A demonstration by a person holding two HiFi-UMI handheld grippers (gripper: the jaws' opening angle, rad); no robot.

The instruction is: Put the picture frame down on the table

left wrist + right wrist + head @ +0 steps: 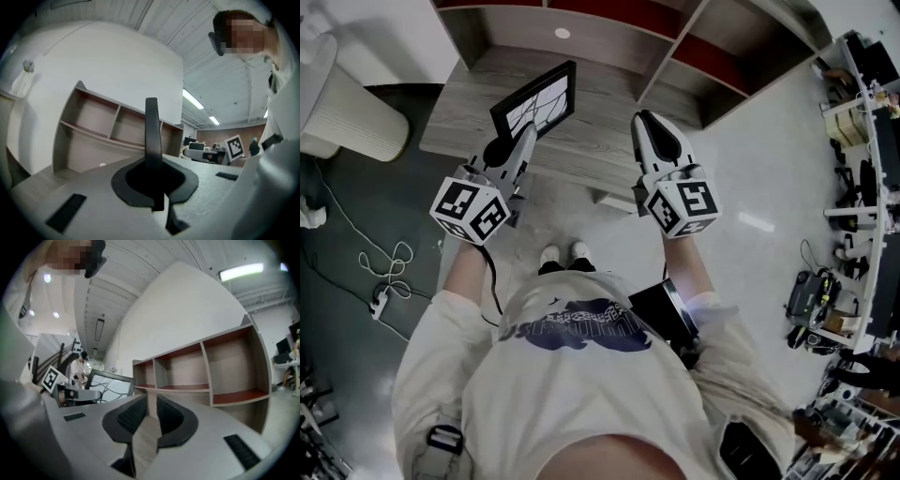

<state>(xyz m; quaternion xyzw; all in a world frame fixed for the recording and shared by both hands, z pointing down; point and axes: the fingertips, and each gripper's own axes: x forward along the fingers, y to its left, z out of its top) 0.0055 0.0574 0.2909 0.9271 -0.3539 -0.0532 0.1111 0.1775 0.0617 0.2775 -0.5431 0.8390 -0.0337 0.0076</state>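
The picture frame is black-rimmed with a white picture of dark branching lines. It stands tilted over the front left of the grey wooden table. My left gripper is shut on its lower edge. In the left gripper view the frame shows edge-on as a thin black bar rising from between the jaws. I cannot tell whether it touches the tabletop. My right gripper hovers over the table's front edge to the frame's right, open by a narrow gap with nothing in it. The right gripper view shows the frame at its left.
A shelf unit with red-backed compartments stands on the table's far side, seen too in the right gripper view. A white ribbed cylinder stands left of the table, with cables on the dark floor. Cluttered benches line the right.
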